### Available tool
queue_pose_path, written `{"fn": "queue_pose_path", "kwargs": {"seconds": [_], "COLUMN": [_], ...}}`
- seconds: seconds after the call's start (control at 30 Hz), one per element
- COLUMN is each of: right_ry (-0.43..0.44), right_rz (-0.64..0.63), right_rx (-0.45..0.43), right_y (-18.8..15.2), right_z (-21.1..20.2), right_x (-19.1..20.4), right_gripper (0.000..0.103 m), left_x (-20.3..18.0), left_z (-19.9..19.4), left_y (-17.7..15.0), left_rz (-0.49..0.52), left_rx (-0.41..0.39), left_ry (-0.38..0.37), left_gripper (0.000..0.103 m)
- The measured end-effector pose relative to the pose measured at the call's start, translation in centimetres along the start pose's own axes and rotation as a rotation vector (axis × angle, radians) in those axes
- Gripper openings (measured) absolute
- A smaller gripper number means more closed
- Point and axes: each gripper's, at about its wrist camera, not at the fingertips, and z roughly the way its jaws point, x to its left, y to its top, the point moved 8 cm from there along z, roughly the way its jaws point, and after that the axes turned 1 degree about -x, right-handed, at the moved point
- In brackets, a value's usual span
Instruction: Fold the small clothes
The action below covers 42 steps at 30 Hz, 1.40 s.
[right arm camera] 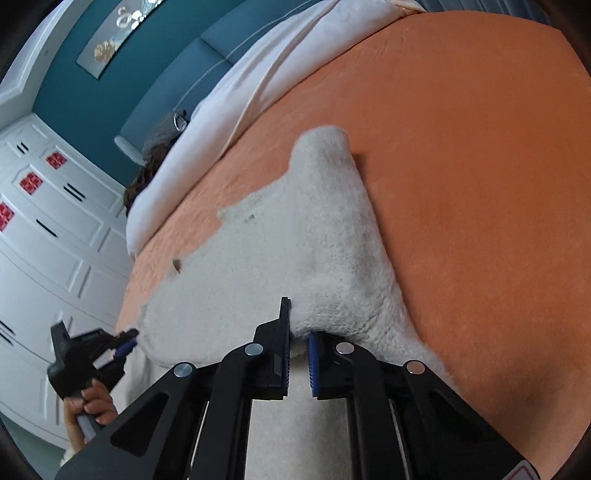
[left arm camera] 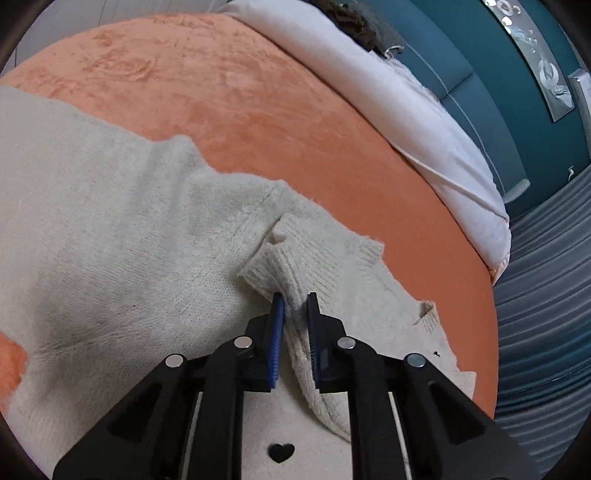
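A cream knit sweater [left arm camera: 110, 229] with a small black heart [left arm camera: 281, 452] lies spread on the orange bed cover [left arm camera: 258, 110]. In the left wrist view my left gripper [left arm camera: 295, 308] is shut on the ribbed cuff of a sleeve [left arm camera: 291, 254] that is folded over the sweater's body. In the right wrist view my right gripper [right arm camera: 300, 325] is shut on a raised fold of the sweater [right arm camera: 325, 229] at its near edge. The left gripper [right arm camera: 127, 341] also shows at the sweater's left edge, held by a hand [right arm camera: 88, 402].
A white duvet [left arm camera: 388, 92] lies along the far side of the bed, with dark clothes [left arm camera: 354, 22] piled by the teal headboard [left arm camera: 461, 66]. White wardrobe doors [right arm camera: 44, 206] stand left of the bed. Grey pleated fabric [left arm camera: 546, 277] hangs beyond the bed's right edge.
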Motion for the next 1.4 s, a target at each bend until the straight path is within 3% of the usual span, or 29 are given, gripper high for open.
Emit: {"fn": "queue_pose_path", "kwargs": {"seconds": [0.07,0.13,0.2,0.23,0.33,0.43,0.53,0.6,0.63,0.7,0.73,0.77,0.9,0.93,0.97,1.03,1.07,1.2,1.33,1.4], "right_ry": [0.027,-0.058,-0.177,-0.146,-0.133,-0.191,-0.252,-0.237,-0.256,-0.347,-0.386,-0.372,-0.306,-0.271,-0.254,-0.224,-0.200,-0.144,-0.169,-0.154], "right_rz": [-0.016,-0.070,-0.090,-0.067,-0.075,-0.068,-0.165,-0.241,-0.268,-0.292,-0.275,-0.269,-0.264,-0.274,-0.300,-0.358,-0.386,-0.447,-0.451,-0.436], "right_rx": [-0.065,-0.077,0.085,0.067,0.042,-0.001,-0.116,-0.145,-0.123,0.007,0.086,0.061,-0.004,0.006,0.021,0.042,0.064,0.088,0.097,0.105], "right_y": [1.3,1.6,-0.2,-0.3,0.7,0.2,0.7,1.4,1.4,0.9,0.1,0.1,-0.1,-1.2,-2.5,-5.7,-7.5,-12.8,-13.7,-13.6], "right_z": [-1.8,-1.6,1.8,1.7,-0.9,-3.6,-6.5,-5.8,-4.6,-0.5,1.7,1.3,-1.0,-1.3,-1.5,-1.9,-1.8,-1.8,-0.7,-0.3], "right_x": [0.3,-0.9,-3.9,-4.0,-2.3,-1.7,0.0,1.9,1.8,-0.6,-2.2,-2.4,1.7,3.0,4.1,5.6,6.4,6.9,6.5,6.4], "right_gripper": [0.008,0.008,0.006,0.006,0.008,0.011,0.013,0.013,0.013,0.010,0.001,0.000,0.014,0.014,0.014,0.014,0.015,0.027,0.032,0.035], "left_x": [-0.4,0.5,2.3,3.4,4.0,4.1,3.9,4.0,4.0,4.1,4.2,4.1,4.7,5.3,6.2,9.4,11.3,21.6,32.4,36.4], "left_z": [-2.3,-2.6,-1.0,-0.5,-1.1,-1.1,-1.0,-0.9,-0.8,-0.7,-0.8,-0.8,-2.4,-3.5,-4.6,-7.4,-8.8,-14.5,-18.8,-20.3], "left_y": [-0.6,-2.0,-3.6,-4.2,-4.4,-4.6,-4.7,-4.9,-5.0,-5.1,-5.1,-5.1,-4.8,-4.6,-4.4,-3.3,-2.5,2.4,7.9,10.3], "left_rz": [0.032,0.062,0.079,0.071,0.052,0.065,0.107,0.124,0.128,0.127,0.125,0.124,0.103,0.088,0.072,0.029,0.010,-0.099,-0.272,-0.349], "left_rx": [-0.039,-0.035,0.016,0.020,-0.005,-0.004,-0.016,-0.022,-0.024,-0.027,-0.027,-0.023,-0.023,-0.035,-0.049,-0.091,-0.111,-0.196,-0.258,-0.301], "left_ry": [-0.037,-0.014,0.055,0.079,0.047,0.053,0.075,0.089,0.093,0.095,0.093,0.091,0.046,0.032,0.032,0.055,0.063,0.219,0.356,0.381], "left_gripper": [0.012,0.012,0.011,0.009,0.009,0.010,0.010,0.010,0.010,0.010,0.010,0.011,0.011,0.021,0.037,0.051,0.052,0.055,0.058,0.058]}}
